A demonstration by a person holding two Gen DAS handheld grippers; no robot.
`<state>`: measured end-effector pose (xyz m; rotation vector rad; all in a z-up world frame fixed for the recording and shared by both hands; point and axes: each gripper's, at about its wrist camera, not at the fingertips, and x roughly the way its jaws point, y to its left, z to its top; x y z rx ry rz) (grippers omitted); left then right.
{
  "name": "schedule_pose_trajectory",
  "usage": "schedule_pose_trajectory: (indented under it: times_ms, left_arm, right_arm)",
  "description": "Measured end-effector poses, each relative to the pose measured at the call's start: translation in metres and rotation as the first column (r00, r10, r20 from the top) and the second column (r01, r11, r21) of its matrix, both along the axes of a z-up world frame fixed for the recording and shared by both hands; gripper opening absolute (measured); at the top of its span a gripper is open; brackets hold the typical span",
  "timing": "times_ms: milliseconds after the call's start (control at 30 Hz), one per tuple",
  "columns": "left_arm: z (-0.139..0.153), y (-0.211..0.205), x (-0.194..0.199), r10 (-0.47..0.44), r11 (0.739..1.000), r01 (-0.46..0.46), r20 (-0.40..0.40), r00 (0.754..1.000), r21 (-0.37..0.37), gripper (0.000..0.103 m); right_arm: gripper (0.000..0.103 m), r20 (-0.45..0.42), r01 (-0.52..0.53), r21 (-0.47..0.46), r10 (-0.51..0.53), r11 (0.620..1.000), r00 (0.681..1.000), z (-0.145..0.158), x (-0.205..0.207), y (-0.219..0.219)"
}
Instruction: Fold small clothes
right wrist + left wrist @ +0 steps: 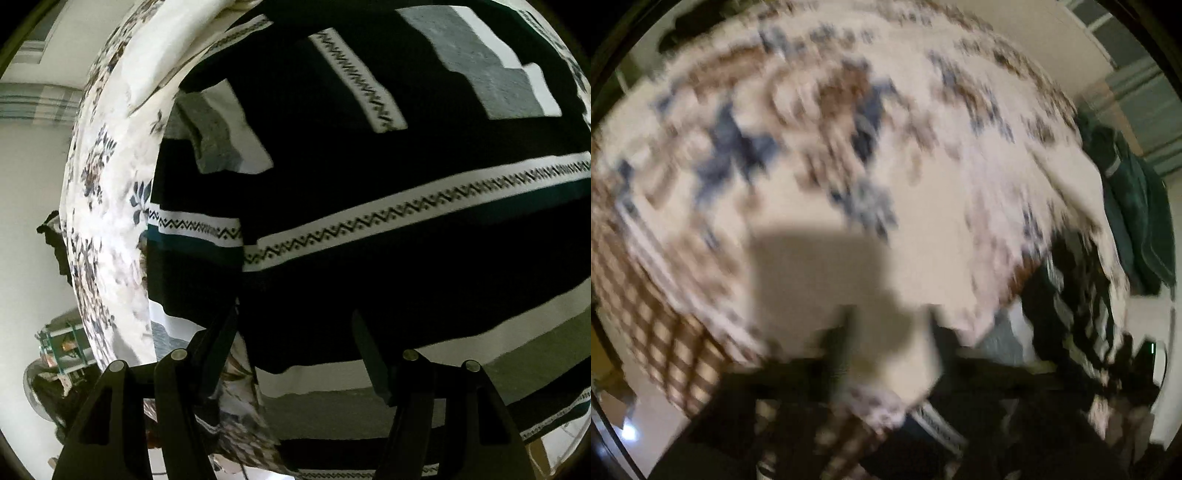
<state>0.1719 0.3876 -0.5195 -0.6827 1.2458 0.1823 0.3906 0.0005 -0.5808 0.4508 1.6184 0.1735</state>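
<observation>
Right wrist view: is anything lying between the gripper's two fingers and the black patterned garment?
No. In the right wrist view the right gripper stands open directly over the black patterned garment; only its dark cloth shows between the fingers, nothing else.

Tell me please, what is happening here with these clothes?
A person is folding clothes on a bed with a floral cover, a gripper in each hand. The right gripper stands open over a black garment with white patterned stripes. The left gripper view is blurred; it hangs over the cover, seemingly empty.

Both grippers' fingers [221, 339] apart, angled downward.
</observation>
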Motion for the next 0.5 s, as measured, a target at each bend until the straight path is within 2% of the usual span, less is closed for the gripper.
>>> schedule_pose_trajectory:
  times_ms: [100,133,200,233,267,300,333,367,400,500]
  left_arm:
    - [-0.04,-0.027,-0.013,-0.036,0.99,0.027,-0.063,0.997,-0.137,0.068]
    - [-0.054,-0.045,-0.017,-0.08,0.985,0.063,-0.102,0.992,-0.159,0.068]
    - [-0.068,-0.069,-0.016,-0.158,0.98,0.137,-0.146,0.977,-0.145,0.067]
    - [-0.072,-0.082,-0.015,-0.202,0.977,0.187,-0.167,0.965,-0.104,0.065]
    - [-0.07,-0.093,-0.013,-0.242,0.97,0.238,-0.184,0.953,-0.044,0.052]
    - [-0.067,-0.1,-0.012,-0.263,0.963,0.27,-0.193,0.945,0.007,0.019]
    - [-0.063,-0.103,-0.011,-0.274,0.956,0.29,-0.212,0.938,0.048,0.01]
    - [-0.057,-0.101,-0.01,-0.273,0.956,0.289,-0.207,0.939,0.05,0.002]
    - [-0.049,-0.096,-0.01,-0.266,0.96,0.278,-0.186,0.946,0.042,0.002]
    - [-0.015,-0.079,-0.001,-0.255,0.959,0.267,-0.13,0.958,0.092,0.001]
  right_arm:
    - [0.067,-0.011,-0.017,-0.016,0.017,1.0,1.0,-0.003,0.001,0.004]
    - [0.067,-0.016,-0.019,-0.023,0.019,1.0,1.0,-0.005,0.001,0.004]
    - [0.067,-0.026,-0.02,-0.03,0.019,0.999,0.999,-0.009,0.0,0.004]
    - [0.067,-0.034,-0.024,-0.037,0.023,0.999,0.999,-0.012,-0.001,0.004]
    - [0.067,-0.043,-0.028,-0.045,0.026,0.999,0.999,-0.014,-0.002,0.003]
    - [0.067,-0.047,-0.03,-0.048,0.028,0.998,0.999,-0.016,-0.002,0.003]
    - [0.067,-0.052,-0.033,-0.049,0.03,0.998,0.998,-0.017,-0.003,0.002]
    - [0.067,-0.055,-0.037,-0.051,0.035,0.998,0.998,-0.019,-0.004,0.003]
    - [0.067,-0.057,-0.041,-0.053,0.038,0.998,0.998,-0.02,-0.004,0.004]
    - [0.067,-0.058,-0.041,-0.047,0.039,0.998,0.998,-0.021,-0.005,0.007]
